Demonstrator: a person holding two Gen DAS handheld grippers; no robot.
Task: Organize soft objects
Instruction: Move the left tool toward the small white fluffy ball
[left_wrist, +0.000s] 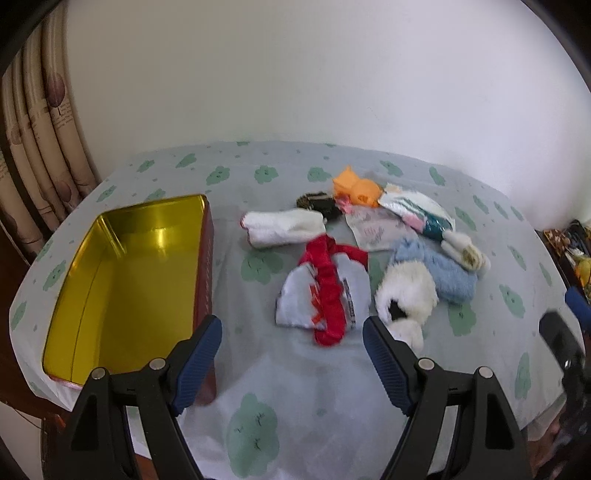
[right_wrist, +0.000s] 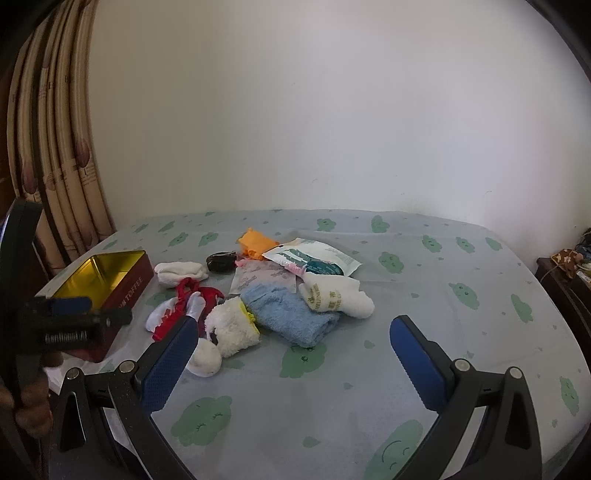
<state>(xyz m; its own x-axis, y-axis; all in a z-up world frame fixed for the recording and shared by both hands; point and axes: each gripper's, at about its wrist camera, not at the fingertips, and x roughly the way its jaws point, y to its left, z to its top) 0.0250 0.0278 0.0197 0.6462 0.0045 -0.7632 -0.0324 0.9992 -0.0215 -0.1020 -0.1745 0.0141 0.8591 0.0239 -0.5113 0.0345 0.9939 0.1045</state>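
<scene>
My left gripper (left_wrist: 291, 332) stands wide open, nothing between its blue pads, above the cloud-print sheet (left_wrist: 258, 369). My right gripper (right_wrist: 293, 339) is likewise spread wide and empty. The open tin (left_wrist: 125, 273), gold inside, lies at ten o'clock of my left jaws. The red-and-white sock (left_wrist: 325, 291) lies at twelve o'clock, the fluffy white sock (left_wrist: 406, 291) at one, touching the blue towel (left_wrist: 439, 269).
</scene>
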